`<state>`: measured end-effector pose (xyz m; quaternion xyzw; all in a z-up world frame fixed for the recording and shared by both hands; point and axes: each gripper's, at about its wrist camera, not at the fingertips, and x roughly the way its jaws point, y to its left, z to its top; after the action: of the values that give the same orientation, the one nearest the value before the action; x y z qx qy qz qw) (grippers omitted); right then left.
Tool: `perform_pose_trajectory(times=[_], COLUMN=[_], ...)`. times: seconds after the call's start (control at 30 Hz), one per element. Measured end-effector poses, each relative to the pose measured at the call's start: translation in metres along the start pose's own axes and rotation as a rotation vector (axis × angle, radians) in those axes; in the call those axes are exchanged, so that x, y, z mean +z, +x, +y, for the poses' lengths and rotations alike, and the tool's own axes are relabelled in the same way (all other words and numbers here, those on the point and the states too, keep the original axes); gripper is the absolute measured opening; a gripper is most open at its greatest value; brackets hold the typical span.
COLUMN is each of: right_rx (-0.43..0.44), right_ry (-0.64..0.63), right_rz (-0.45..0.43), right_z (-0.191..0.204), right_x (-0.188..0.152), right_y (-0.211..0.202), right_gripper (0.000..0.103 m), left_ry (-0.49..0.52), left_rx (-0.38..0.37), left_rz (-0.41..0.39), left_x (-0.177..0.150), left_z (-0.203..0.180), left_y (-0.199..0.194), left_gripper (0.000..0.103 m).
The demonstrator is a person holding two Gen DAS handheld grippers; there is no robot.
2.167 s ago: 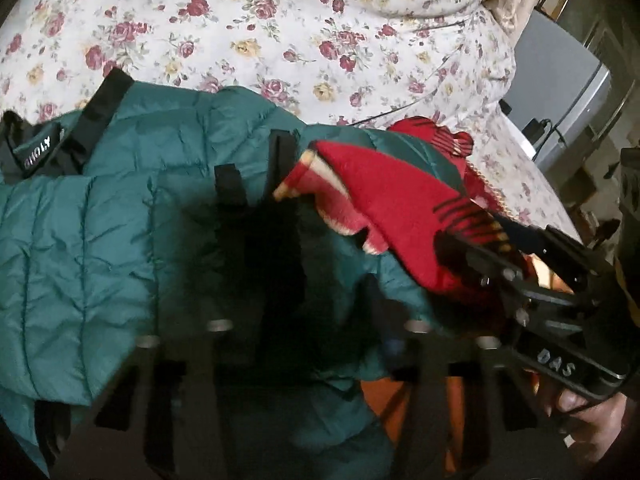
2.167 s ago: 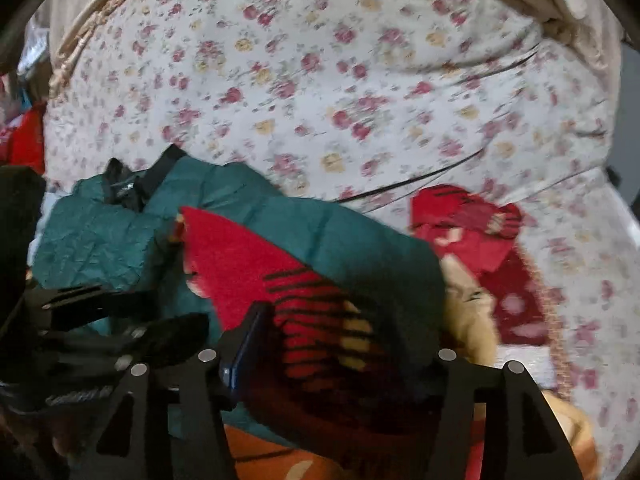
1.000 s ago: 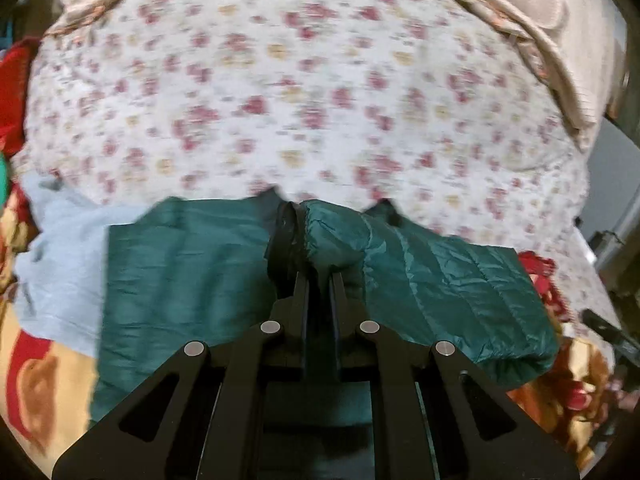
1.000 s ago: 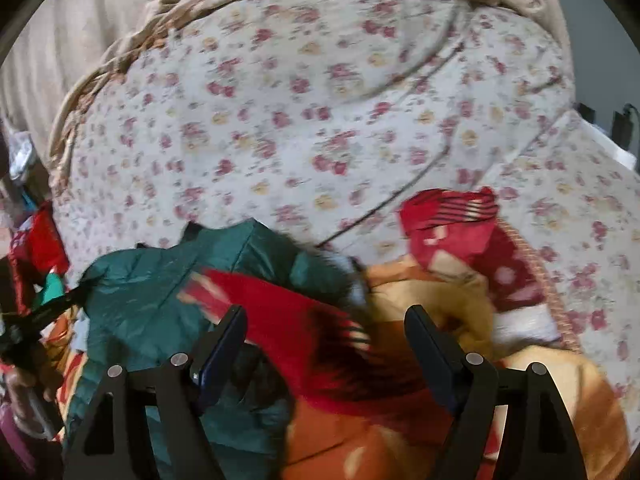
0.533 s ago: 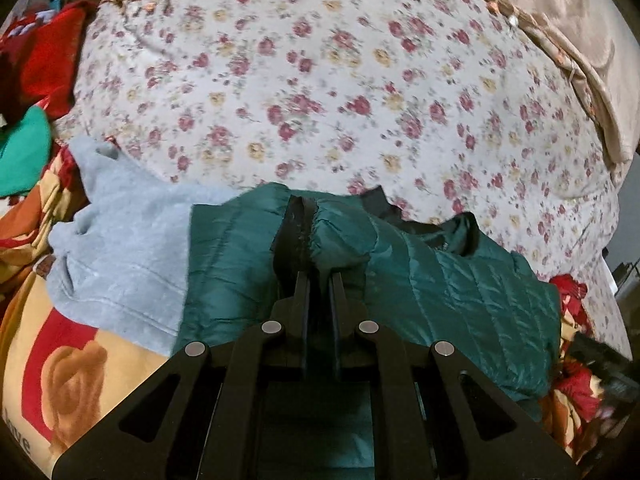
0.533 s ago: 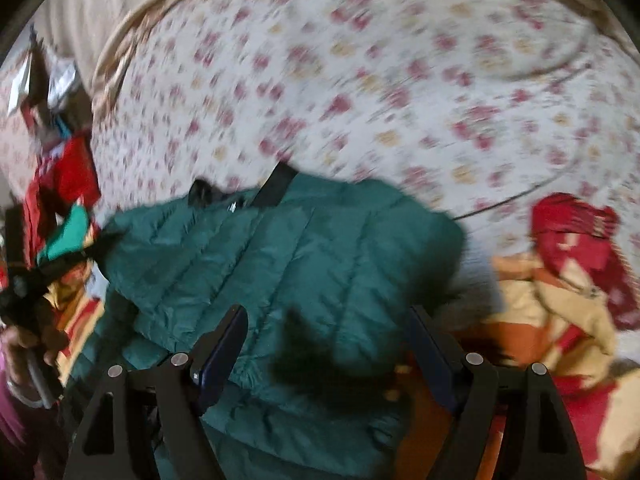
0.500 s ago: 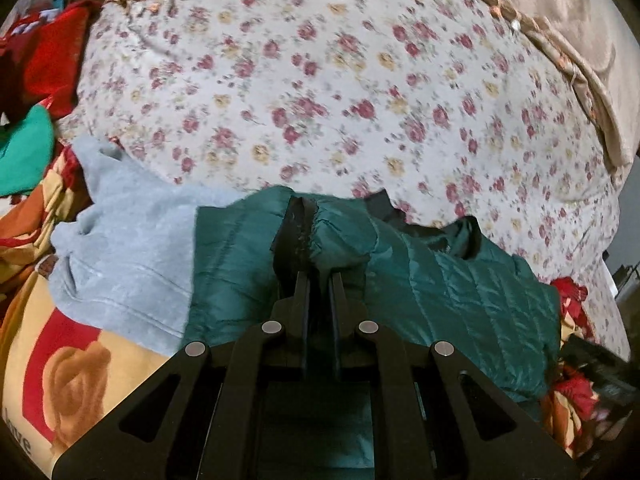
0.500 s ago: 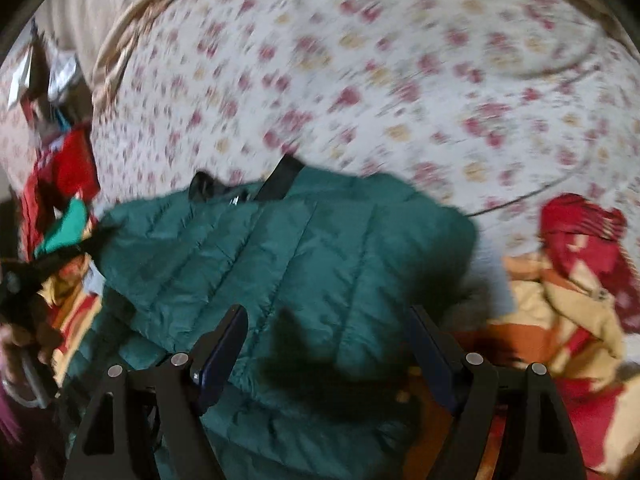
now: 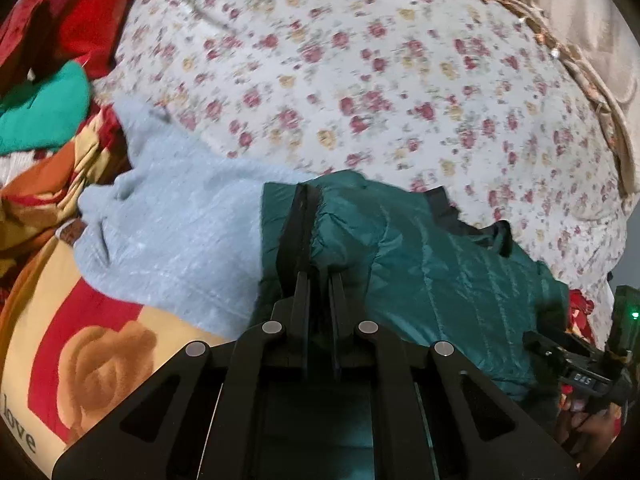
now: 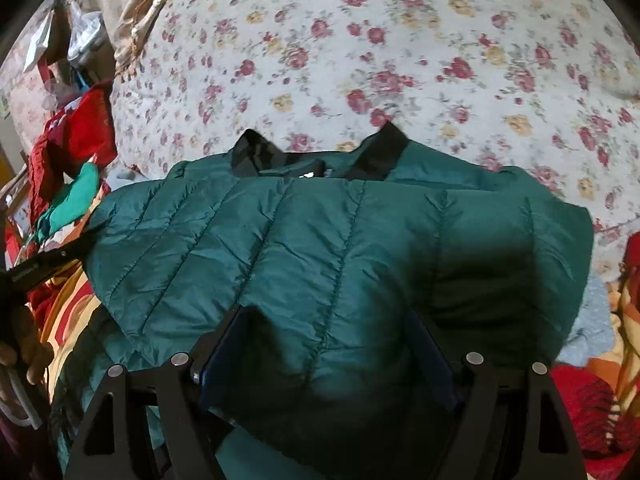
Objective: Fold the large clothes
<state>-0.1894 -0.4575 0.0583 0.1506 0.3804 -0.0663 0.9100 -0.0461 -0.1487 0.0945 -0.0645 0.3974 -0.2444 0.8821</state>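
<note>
A dark green quilted jacket (image 10: 320, 248) with a black collar lies on the bed; it also shows in the left wrist view (image 9: 432, 264). My left gripper (image 9: 318, 276) is shut on the jacket's black-trimmed edge and holds it up. My right gripper (image 10: 328, 344) is open, its fingers on either side of a fold of the jacket's lower part, not clamped. The right gripper also shows at the right edge of the left wrist view (image 9: 576, 372).
A floral bedsheet (image 9: 360, 80) covers the bed behind the jacket. A light grey garment (image 9: 172, 232) lies left of the jacket on a red and yellow blanket (image 9: 80, 344). Red and green clothes (image 10: 76, 152) are piled at the far left. A red garment (image 10: 592, 412) lies at lower right.
My right gripper let go of the red striped garment, which now lies at the right, and moved over the jacket. My left gripper closed on the jacket's edge and pulled it left.
</note>
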Motion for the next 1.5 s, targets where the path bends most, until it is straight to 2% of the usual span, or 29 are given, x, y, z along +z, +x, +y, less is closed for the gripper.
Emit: perform_pose_trajectory(times=[0.07, 0.13, 0.3, 0.37, 0.4, 0.43, 0.5, 0.6, 0.7, 0.77, 0.87, 0.93, 1.1, 1.2, 1.33, 1.5], right_rx=[0.000, -0.017, -0.088, -0.084, -0.079, -0.076, -0.074, -0.042, -0.085, -0.114, -0.184, -0.195, -0.241, -0.259, -0.265, -0.280], right_ry=[-0.024, -0.050, -0.083, -0.066, -0.060, -0.054, -0.020, 0.024, 0.063, 0.093, 0.150, 0.181, 0.177, 0.143, 0.134, 0.115], right_rz=[0.005, 0.010, 0.049, 0.043, 0.041, 0.040, 0.029, -0.070, -0.157, -0.174, -0.145, -0.120, -0.062, -0.061, -0.065, -0.062], right_z=[0.007, 0.017, 0.030, 0.029, 0.028, 0.027, 0.024, 0.018, 0.006, -0.005, -0.028, -0.045, -0.061, -0.060, -0.062, -0.048], right_x=[0.000, -0.002, -0.006, -0.006, -0.005, -0.005, -0.002, 0.001, 0.005, 0.009, 0.010, 0.006, 0.003, -0.003, -0.006, -0.001], right_y=[0.005, 0.011, 0.035, 0.034, 0.032, 0.028, 0.012, -0.023, -0.049, -0.053, -0.045, -0.037, -0.002, 0.010, 0.016, -0.009], right_gripper=[0.082, 0.089, 0.100, 0.100, 0.100, 0.100, 0.100, 0.100, 0.100, 0.099, 0.090, 0.083, 0.082, 0.083, 0.083, 0.082], left_ry=[-0.019, -0.027, 0.017, 0.027, 0.031, 0.038, 0.044, 0.054, 0.090, 0.102, 0.124, 0.154, 0.174, 0.166, 0.204, 0.200], left_rx=[0.012, 0.022, 0.056, 0.064, 0.069, 0.077, 0.078, 0.084, 0.092, 0.083, 0.073, 0.094, 0.153, 0.158, 0.182, 0.185], left_rz=[0.015, 0.033, 0.059, 0.056, 0.054, 0.051, 0.033, -0.029, -0.063, -0.051, -0.025, 0.004, 0.116, 0.114, 0.108, 0.108], left_x=[-0.001, -0.003, -0.010, -0.008, -0.006, -0.004, 0.000, 0.008, 0.015, 0.017, 0.013, 0.008, -0.004, -0.009, -0.012, -0.012], left_z=[0.007, 0.011, 0.008, 0.007, 0.007, 0.007, 0.008, 0.006, -0.004, -0.013, -0.025, -0.034, -0.036, -0.032, -0.037, -0.035], left_y=[0.007, 0.014, 0.022, 0.018, 0.015, 0.011, 0.000, -0.021, -0.029, -0.024, -0.010, 0.008, 0.056, 0.066, 0.070, 0.069], left_gripper=[0.007, 0.007, 0.008, 0.015, 0.023, 0.038, 0.054, 0.059, 0.061, 0.061, 0.061, 0.061, 0.061, 0.065, 0.067, 0.067])
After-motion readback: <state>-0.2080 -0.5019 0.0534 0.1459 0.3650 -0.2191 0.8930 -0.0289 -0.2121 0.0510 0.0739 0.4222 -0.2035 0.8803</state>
